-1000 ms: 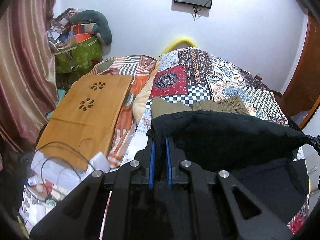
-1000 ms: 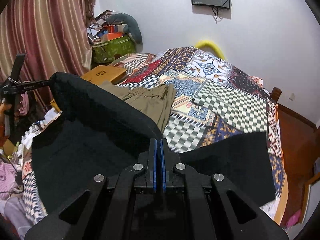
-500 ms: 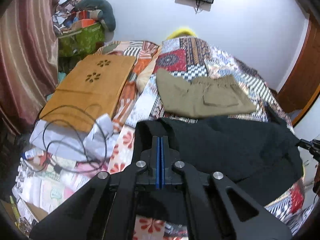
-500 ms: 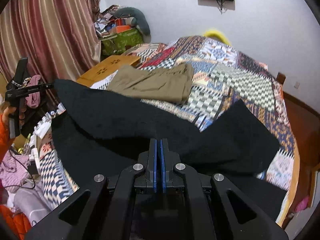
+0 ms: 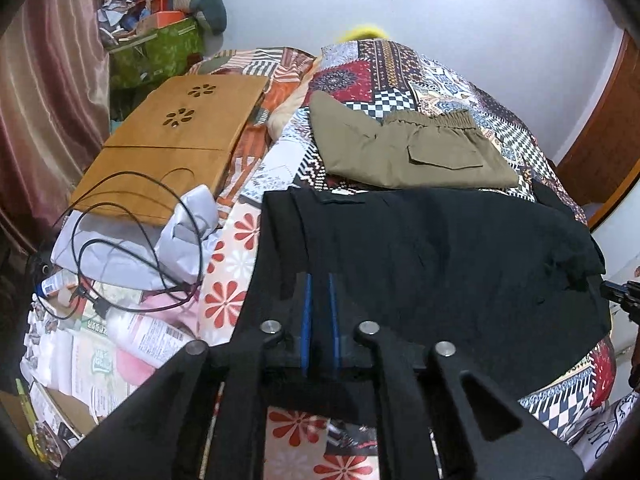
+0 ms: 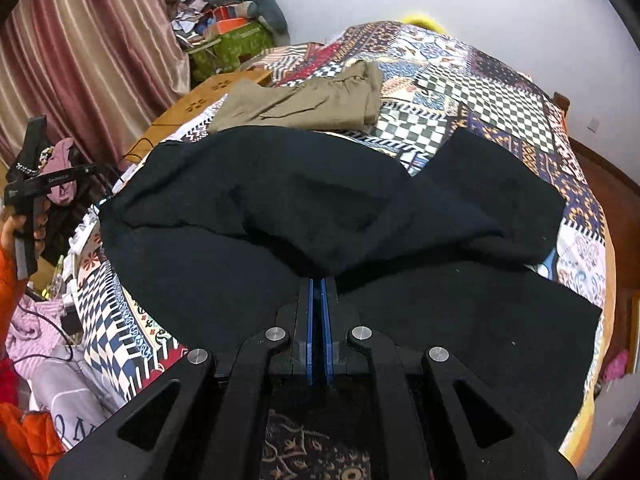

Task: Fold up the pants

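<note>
Down on the bed (image 5: 452, 80), which is covered by a patchwork quilt, black pants (image 5: 420, 264) lie spread across the near side, partly doubled over with one leg reaching to the right. In the left wrist view, the left claw (image 5: 318, 284) has its blue pads slightly apart and opening, with the near left edge of the black cloth between them; whether they press on it cannot be told. In the right wrist view, the right claw (image 6: 319, 286) is opening by a hair, its pads still nearly together on a bunched fold of the same pants. Just beyond, folded khaki pants (image 5: 404, 148) rest on the quilt. Far left lies a wooden board (image 5: 176, 140) beside a looped black cable (image 5: 132, 240).
</note>
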`<act>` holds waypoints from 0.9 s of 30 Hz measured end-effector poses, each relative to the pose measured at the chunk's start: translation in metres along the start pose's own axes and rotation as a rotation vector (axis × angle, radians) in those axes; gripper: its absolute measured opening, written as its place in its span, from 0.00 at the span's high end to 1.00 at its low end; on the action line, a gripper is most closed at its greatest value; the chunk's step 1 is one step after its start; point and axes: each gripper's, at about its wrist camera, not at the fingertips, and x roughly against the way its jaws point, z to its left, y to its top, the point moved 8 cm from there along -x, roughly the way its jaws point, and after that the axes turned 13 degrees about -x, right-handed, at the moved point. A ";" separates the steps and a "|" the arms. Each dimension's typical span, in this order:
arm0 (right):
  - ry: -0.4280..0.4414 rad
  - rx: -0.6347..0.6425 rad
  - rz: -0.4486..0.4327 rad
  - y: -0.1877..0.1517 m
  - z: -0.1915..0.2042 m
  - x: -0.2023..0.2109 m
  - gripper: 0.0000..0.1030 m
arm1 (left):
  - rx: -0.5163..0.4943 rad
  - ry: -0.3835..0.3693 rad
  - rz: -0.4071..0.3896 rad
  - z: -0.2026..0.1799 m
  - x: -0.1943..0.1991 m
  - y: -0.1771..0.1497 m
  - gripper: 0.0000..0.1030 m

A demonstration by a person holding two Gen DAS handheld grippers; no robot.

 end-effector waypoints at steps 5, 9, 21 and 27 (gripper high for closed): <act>-0.013 -0.025 -0.075 0.018 -0.010 0.028 0.69 | -0.016 0.009 -0.001 -0.007 -0.008 0.012 0.69; -0.058 -0.023 -0.146 0.045 -0.020 0.040 0.62 | -0.036 0.000 -0.006 -0.017 -0.013 0.024 0.64; -0.170 -0.087 -0.116 0.122 -0.082 -0.025 0.57 | -0.055 0.006 -0.062 -0.045 -0.037 0.088 0.45; -0.218 -0.076 -0.089 0.151 -0.107 -0.069 0.56 | -0.079 -0.001 -0.060 -0.059 -0.062 0.111 0.45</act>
